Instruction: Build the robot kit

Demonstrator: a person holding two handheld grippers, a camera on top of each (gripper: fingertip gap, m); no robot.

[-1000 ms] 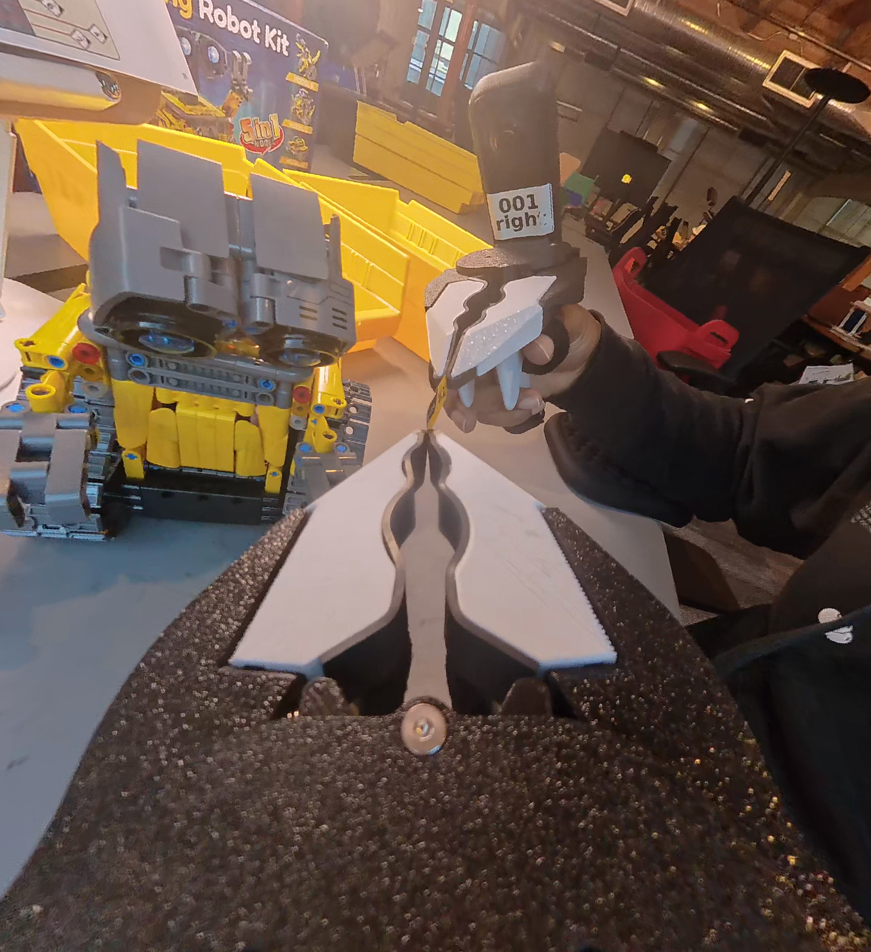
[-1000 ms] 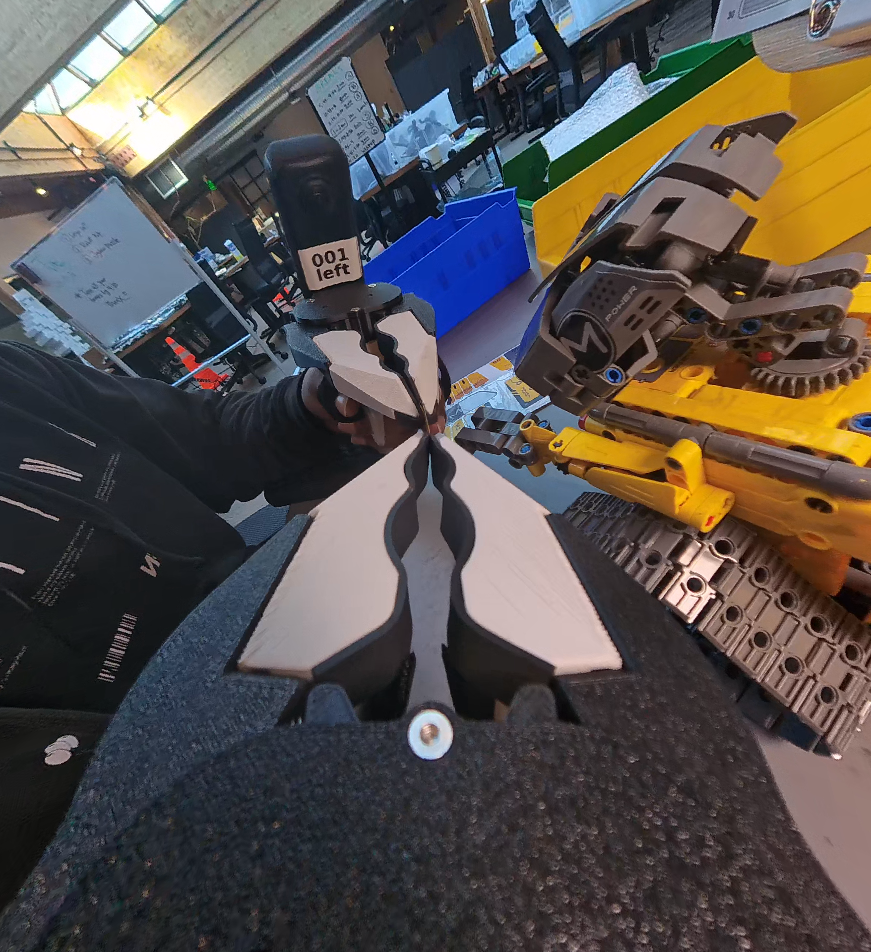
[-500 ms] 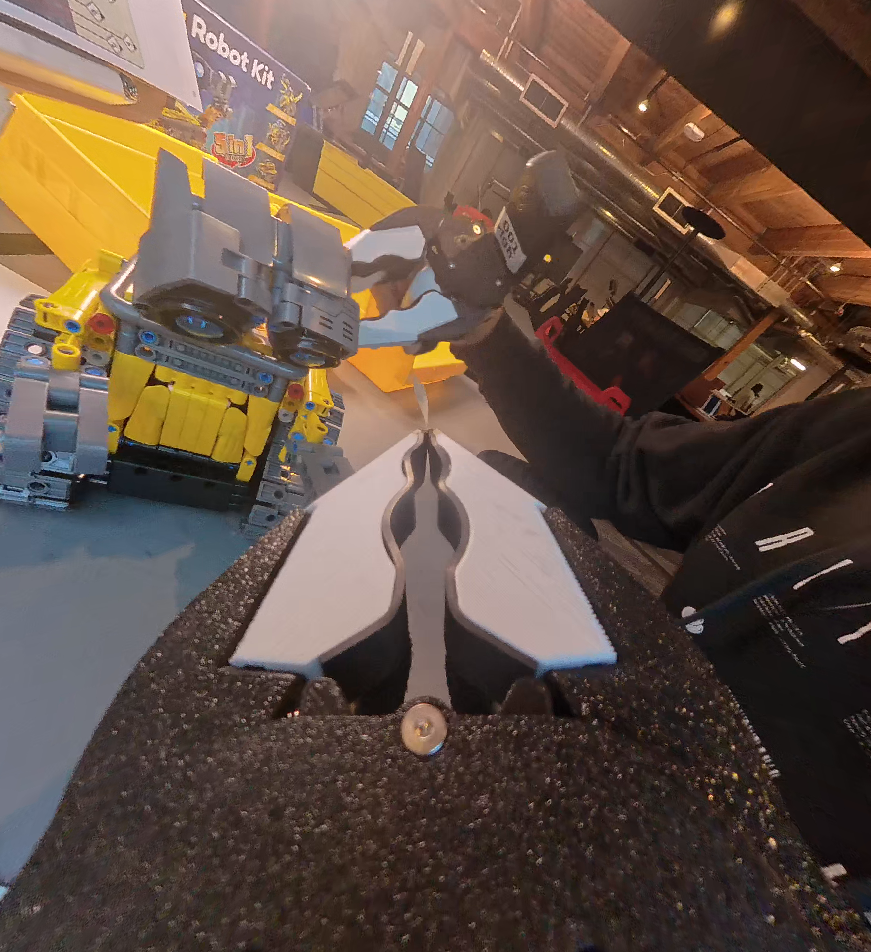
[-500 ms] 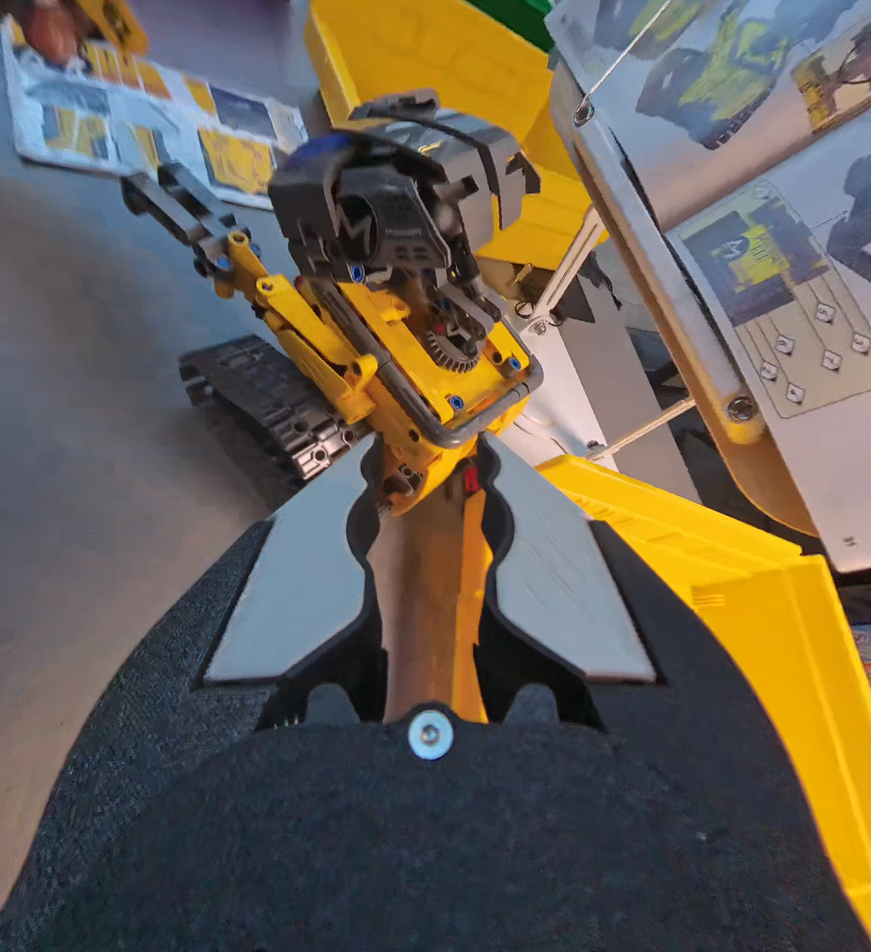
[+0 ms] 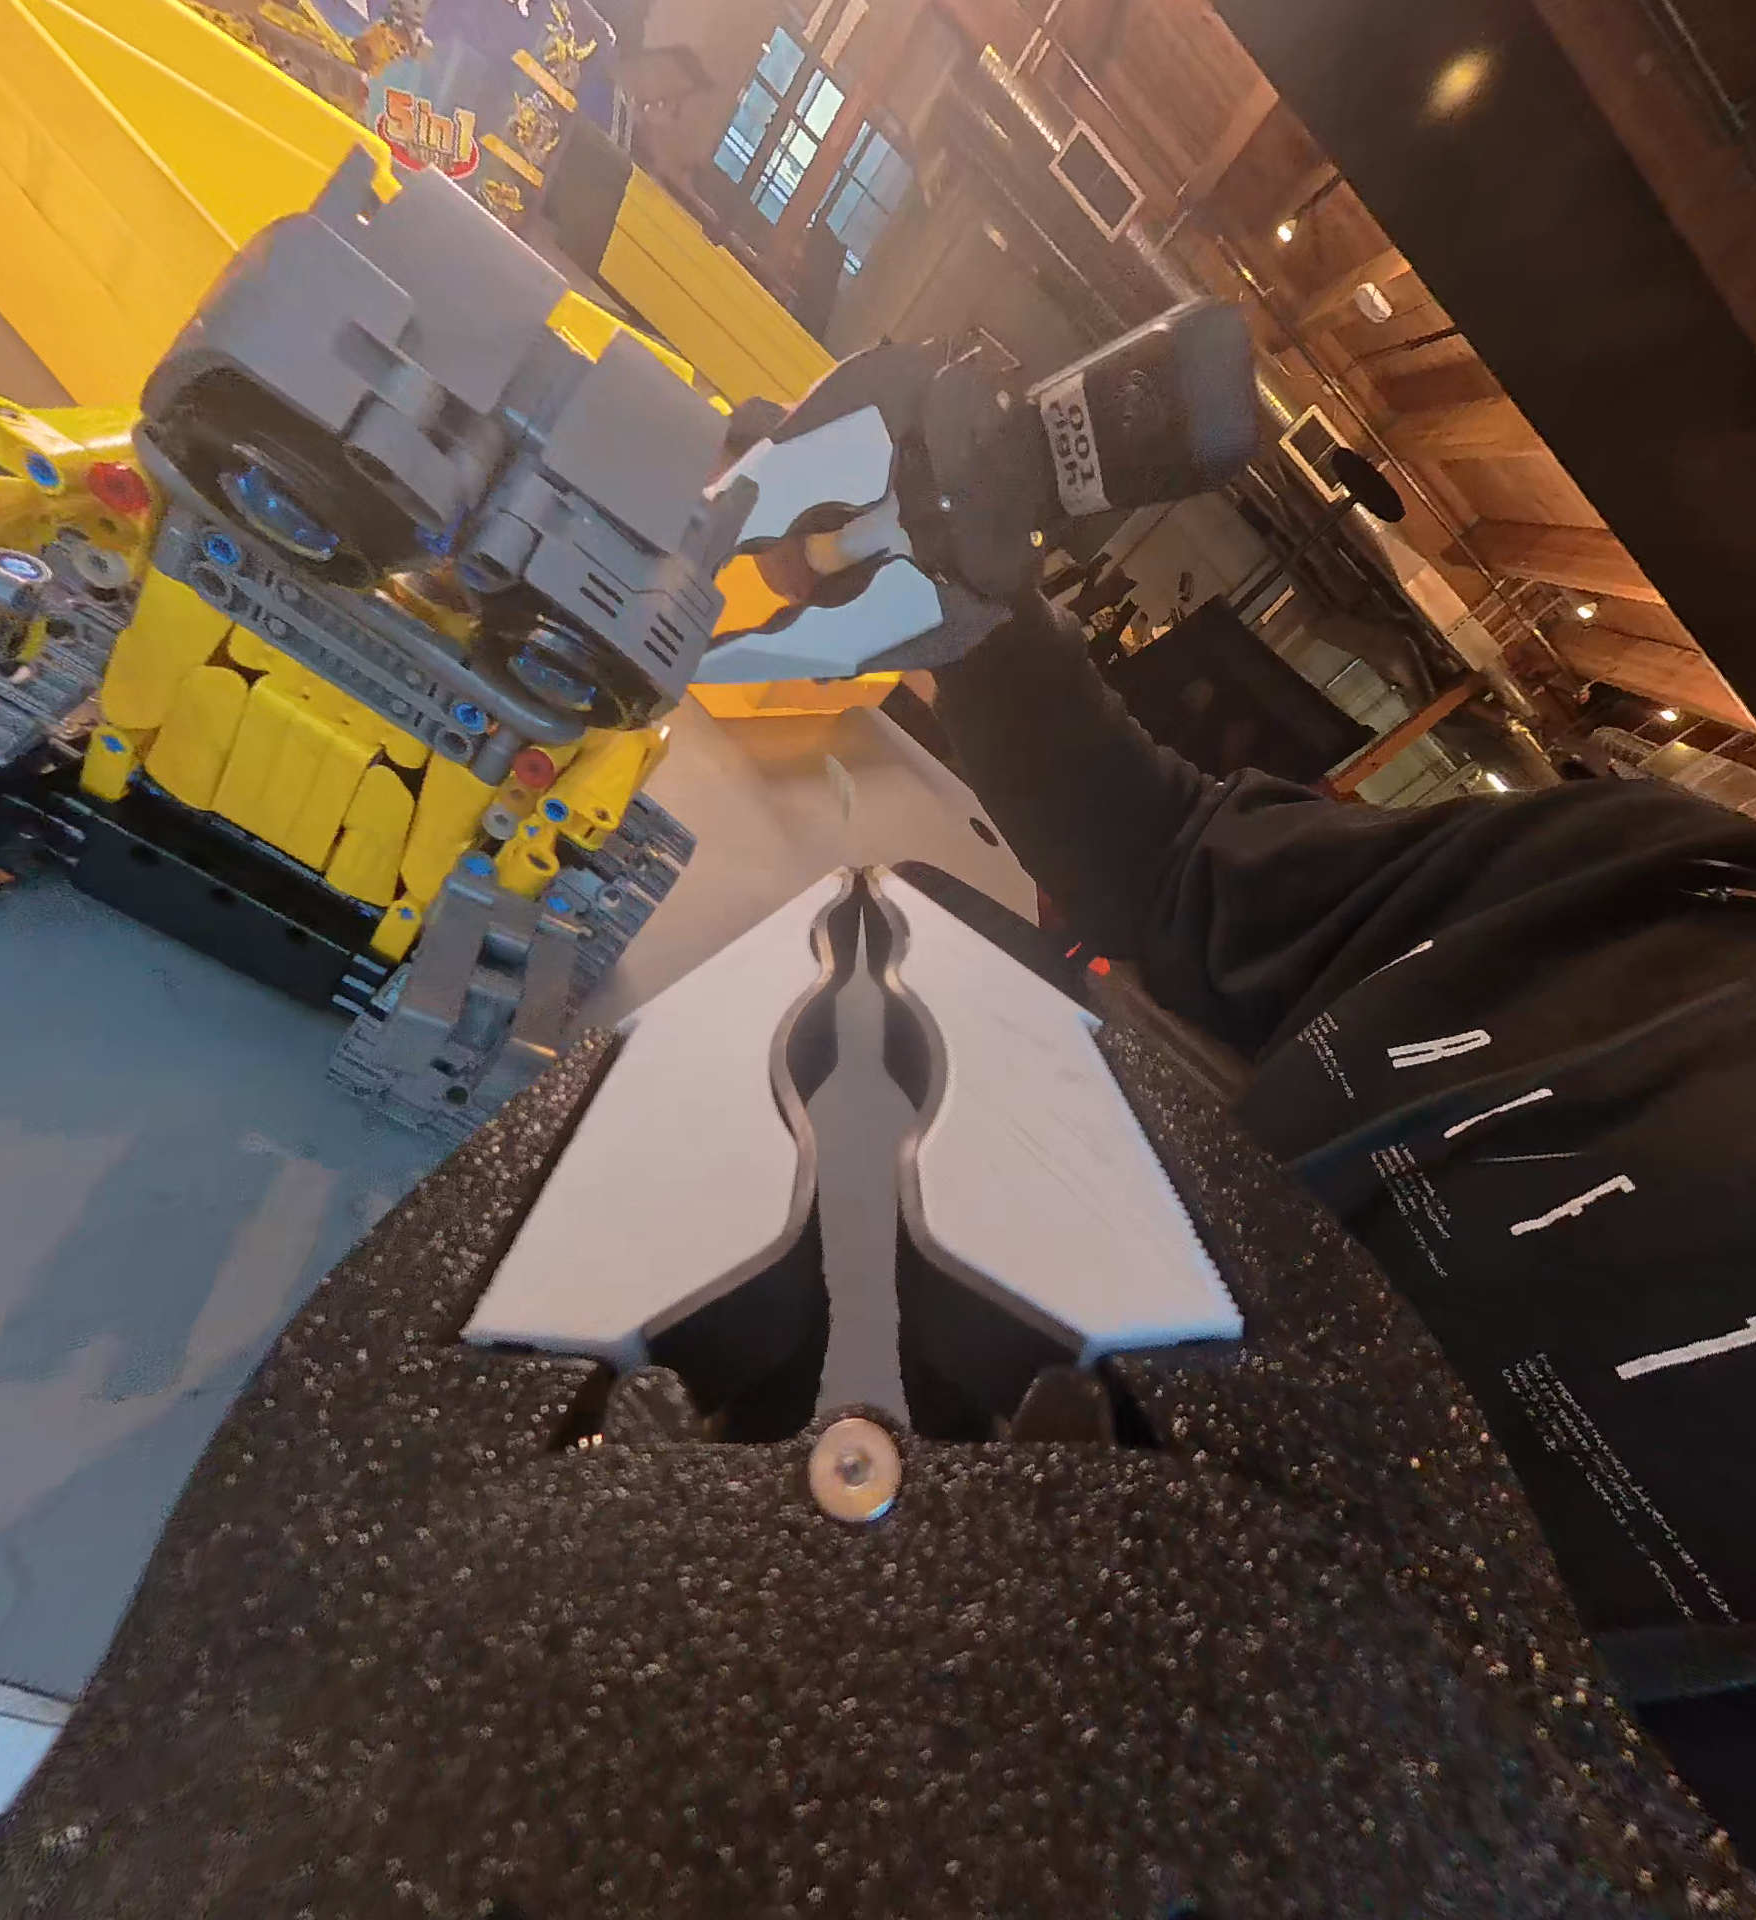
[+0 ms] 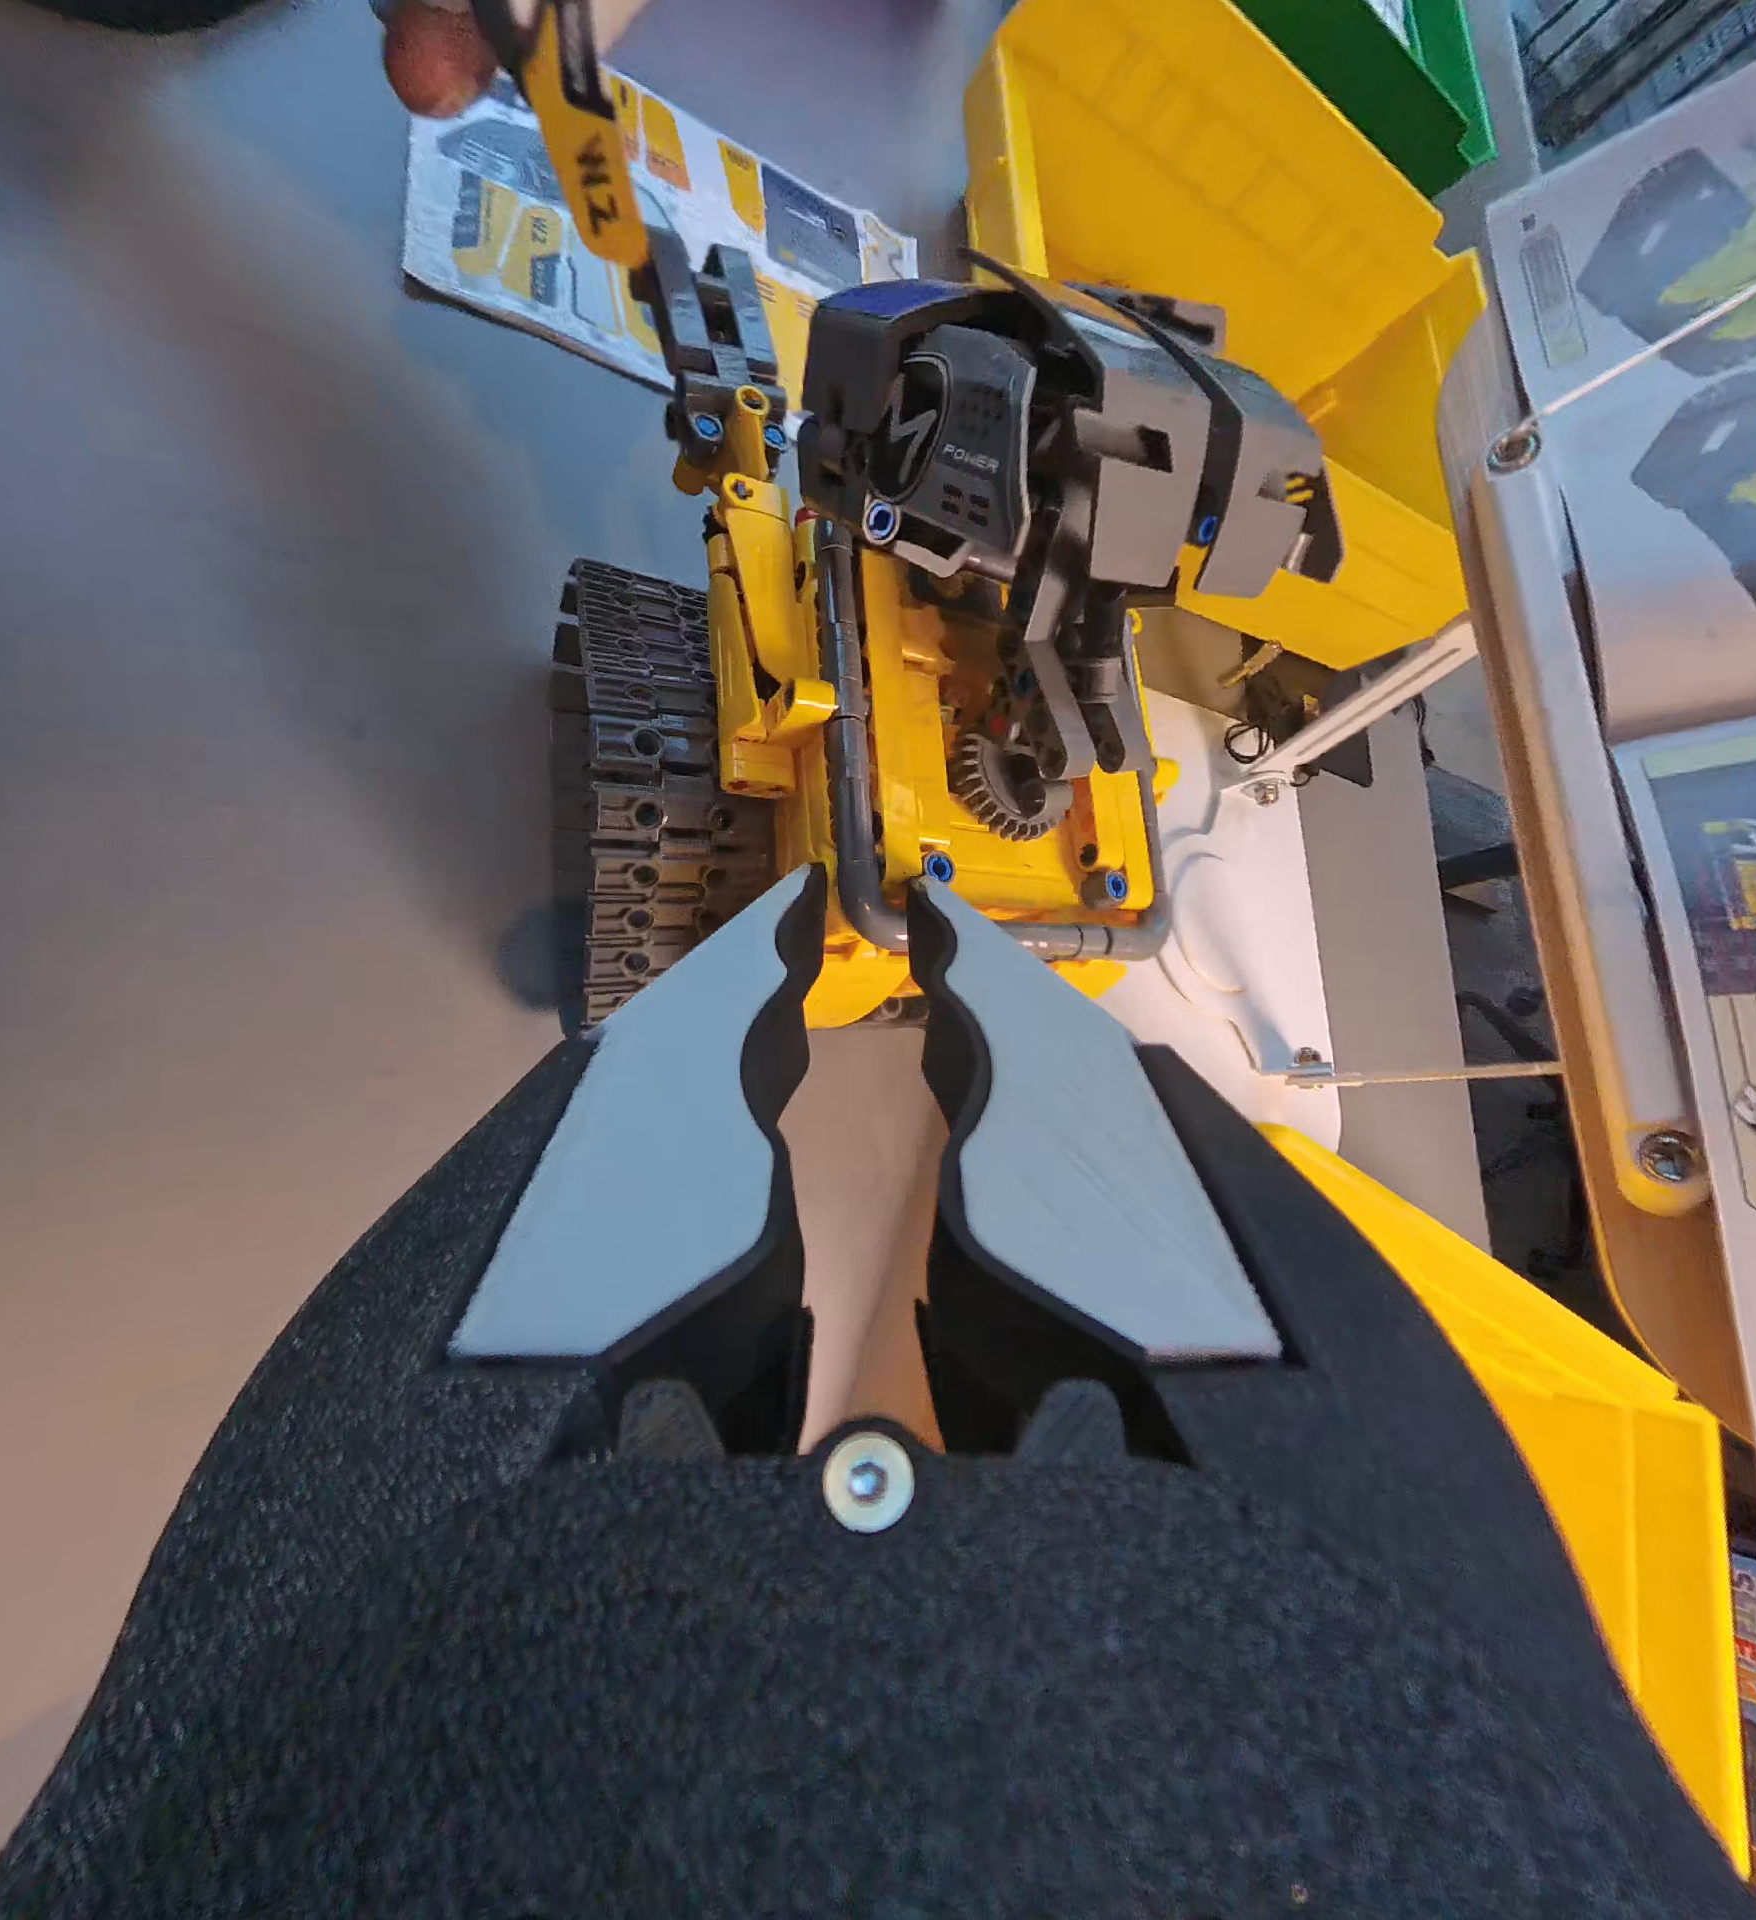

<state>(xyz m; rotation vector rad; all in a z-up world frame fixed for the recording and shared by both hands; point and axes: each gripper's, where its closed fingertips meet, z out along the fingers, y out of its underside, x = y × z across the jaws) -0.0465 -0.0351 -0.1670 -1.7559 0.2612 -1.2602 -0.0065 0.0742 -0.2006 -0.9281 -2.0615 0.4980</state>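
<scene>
Left gripper [image 5: 861, 883]: jaws pressed together at the tips, a thin pale sliver at the tip too small to identify; it hangs above the grey tabletop [image 5: 105, 1195], in front of the yellow-and-grey brick-built robot [image 5: 334, 623]. Compared with 0.5 s ago the robot fills more of the left wrist view and sits more tilted in it, so this gripper has rolled and drawn nearer.

Right gripper [image 6: 861, 899]: jaws parted by a narrow gap, holding nothing. Tips sit at the robot's rear, either side of the bent grey tube [image 6: 848, 727] on its yellow back; contact cannot be told. In the left wrist view the same gripper [image 5: 739, 577] reaches just behind the robot's grey head [image 5: 458, 416]. Against 0.5 s ago, the right wrist view looks more steeply down on the robot.

Robot stands on its grey tracks [image 6: 645, 790] on the tabletop, yellow bins [image 6: 1217, 239] behind it, a printed sheet [image 6: 645, 208] lying beyond its arm
</scene>
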